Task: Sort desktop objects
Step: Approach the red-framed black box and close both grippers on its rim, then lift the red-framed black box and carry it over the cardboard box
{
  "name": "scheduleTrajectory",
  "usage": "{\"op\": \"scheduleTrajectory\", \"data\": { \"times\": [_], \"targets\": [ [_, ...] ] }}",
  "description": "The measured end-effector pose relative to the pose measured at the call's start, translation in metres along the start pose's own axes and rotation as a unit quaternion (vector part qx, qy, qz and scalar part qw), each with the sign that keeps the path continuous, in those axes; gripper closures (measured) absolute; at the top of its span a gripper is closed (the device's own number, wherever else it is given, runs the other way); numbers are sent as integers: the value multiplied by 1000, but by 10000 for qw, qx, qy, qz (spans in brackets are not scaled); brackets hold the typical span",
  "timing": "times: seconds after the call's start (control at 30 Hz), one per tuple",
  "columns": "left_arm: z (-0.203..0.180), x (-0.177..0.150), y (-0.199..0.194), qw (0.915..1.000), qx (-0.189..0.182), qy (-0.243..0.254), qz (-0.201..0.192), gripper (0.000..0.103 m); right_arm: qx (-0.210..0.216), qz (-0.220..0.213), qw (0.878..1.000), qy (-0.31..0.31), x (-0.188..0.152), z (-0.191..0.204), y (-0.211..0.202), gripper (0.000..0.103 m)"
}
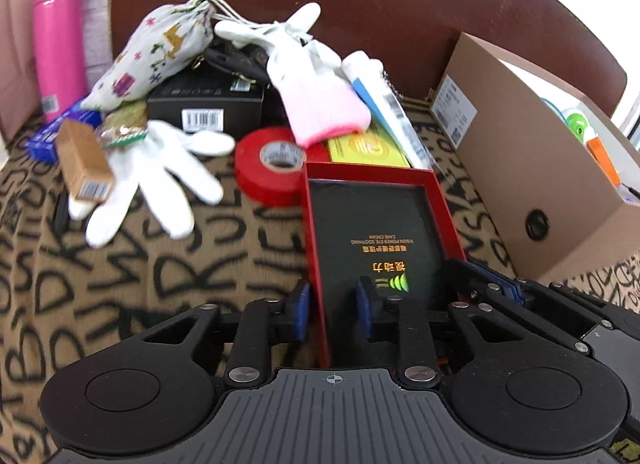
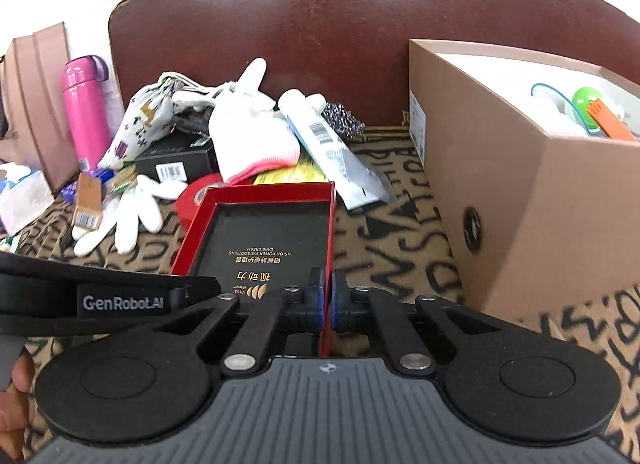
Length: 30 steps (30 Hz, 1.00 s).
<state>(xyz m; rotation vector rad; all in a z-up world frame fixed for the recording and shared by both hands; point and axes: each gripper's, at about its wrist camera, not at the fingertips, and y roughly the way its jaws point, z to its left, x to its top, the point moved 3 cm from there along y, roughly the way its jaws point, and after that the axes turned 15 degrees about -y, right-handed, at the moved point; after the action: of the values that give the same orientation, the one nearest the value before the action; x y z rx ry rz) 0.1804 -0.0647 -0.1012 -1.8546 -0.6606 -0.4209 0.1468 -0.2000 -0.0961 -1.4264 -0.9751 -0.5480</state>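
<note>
A red box with a black inner panel lies on the lettered cloth; it also shows in the right wrist view. My left gripper straddles the box's left wall with a gap between its pads, open. My right gripper is shut on the box's right wall. Behind the box lies a pile: red tape roll, white glove, pink-cuffed glove, patterned pouch, black carton, white tube.
A brown cardboard box with items inside stands at the right, also in the left wrist view. A pink bottle stands at the far left. A small brown carton and a dark wooden chair back are behind.
</note>
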Motion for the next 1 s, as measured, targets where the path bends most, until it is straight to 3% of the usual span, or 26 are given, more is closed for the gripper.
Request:
{"op": "scheduleTrajectory", "data": {
  "times": [0.1,0.27,0.57,0.77,1.0],
  "targets": [
    [1,-8,-14,9999,-40,-164,-36,88,-2,-105,9999,-52,-3,-2,-16,99],
    [-13,-16,-49,9987,-45,-104,-499,89,-117,-508,9982,-293,2,-1,-47,99],
    [-60,1,-97,9916,-443,204,-1199,89,-600,-1357,9884,-331,29,-28,-98,99],
    [-108,17,-100,9858,-824,520,-1371,89,-1000,-1631,9814,-144,45,-69,-113,99],
    [-155,37,-78,9822,-1145,727,-1302,88,-1370,-1678,9763,18,56,-122,-110,99]
  ]
}}
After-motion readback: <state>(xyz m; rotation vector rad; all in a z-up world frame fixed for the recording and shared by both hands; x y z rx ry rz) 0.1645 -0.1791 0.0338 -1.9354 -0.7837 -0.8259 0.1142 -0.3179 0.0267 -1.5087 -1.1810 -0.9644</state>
